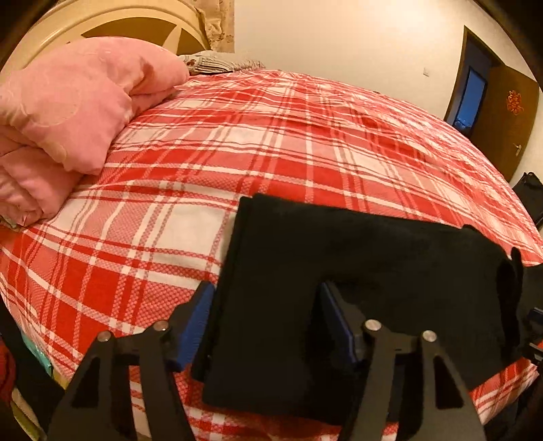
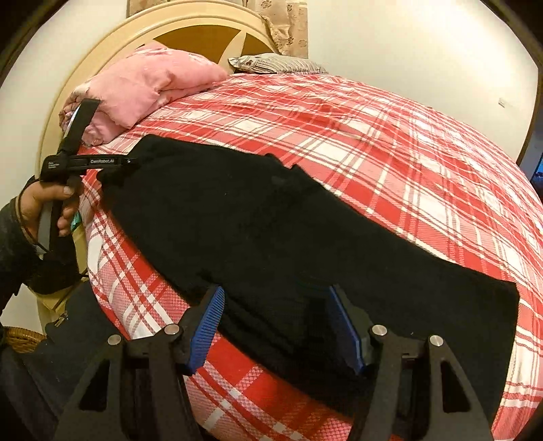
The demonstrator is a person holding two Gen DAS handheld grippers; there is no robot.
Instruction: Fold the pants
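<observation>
Black pants (image 1: pixel 339 264) lie flat along the near edge of a bed with a red and white plaid sheet (image 1: pixel 271 135). In the left wrist view my left gripper (image 1: pixel 268 298) is open, its blue pads (image 1: pixel 197 319) on either side of one end of the pants. In the right wrist view my right gripper (image 2: pixel 276 305) is open over the other end of the pants (image 2: pixel 271 230), blue pads (image 2: pixel 207 325) wide apart. The left gripper (image 2: pixel 112 166) also shows there, held by a hand at the pants' far end.
A folded pink quilt (image 1: pixel 68 112) lies at the head of the bed, with a patterned pillow (image 2: pixel 271 62) behind it. A cream headboard (image 2: pixel 190 30) stands behind. A brown door (image 1: pixel 502 112) is at the right. A wicker basket (image 2: pixel 20 334) sits low on the left.
</observation>
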